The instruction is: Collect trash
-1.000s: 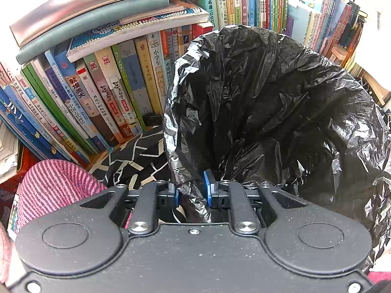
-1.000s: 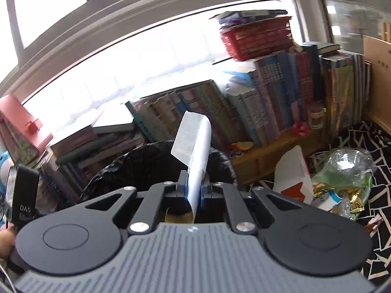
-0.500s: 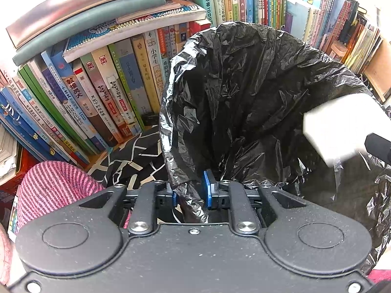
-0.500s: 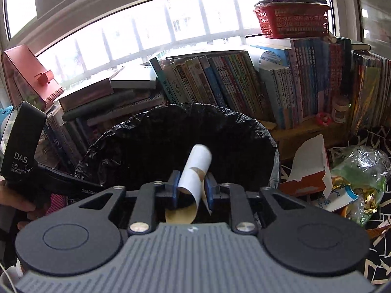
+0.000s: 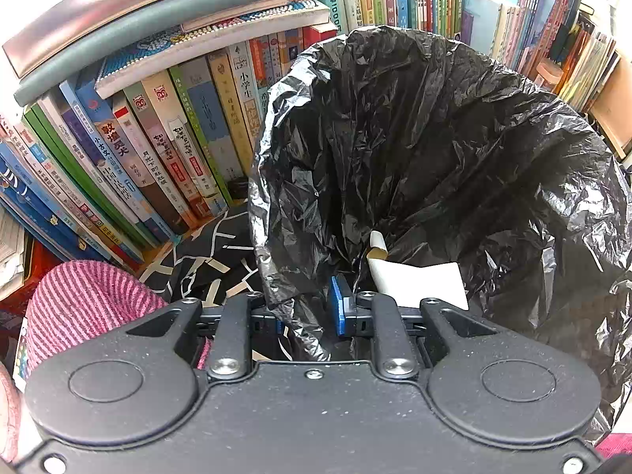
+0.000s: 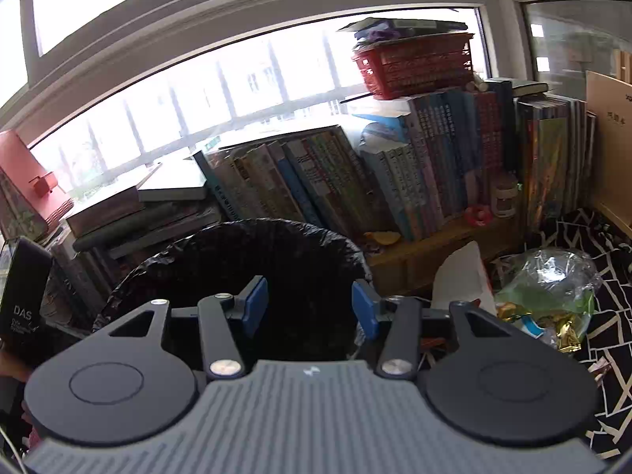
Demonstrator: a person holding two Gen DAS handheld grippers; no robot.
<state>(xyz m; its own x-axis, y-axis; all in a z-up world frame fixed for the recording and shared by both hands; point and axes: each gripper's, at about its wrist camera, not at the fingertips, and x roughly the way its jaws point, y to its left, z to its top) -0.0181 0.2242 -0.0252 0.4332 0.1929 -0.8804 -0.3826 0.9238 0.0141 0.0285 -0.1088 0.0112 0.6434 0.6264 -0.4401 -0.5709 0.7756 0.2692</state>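
Observation:
A black trash bag point(image 5: 434, 150) gapes wide in the left wrist view. My left gripper point(image 5: 308, 312) is shut on the bag's near rim, pinching the plastic. A white paper piece with a brown edge point(image 5: 414, 280) lies inside the bag near the bottom. In the right wrist view the same bag point(image 6: 252, 260) stands below and ahead of my right gripper point(image 6: 310, 308), which is open with nothing between its blue pads. To the right of the bag lie a white and red carton point(image 6: 462, 280) and a clear plastic bag of wrappers point(image 6: 549, 296).
Rows of books point(image 5: 166, 146) line a low wooden shelf point(image 6: 426, 252) behind the bag. A red basket point(image 6: 418, 63) sits on top of the books by the window. A pink striped cloth point(image 5: 83, 304) lies at the left. The tablecloth point(image 6: 608, 316) is black with white lines.
My right gripper has opened and let go of the white paper, which has dropped into the black bag. The right gripper has also risen. The left gripper has kept its hold.

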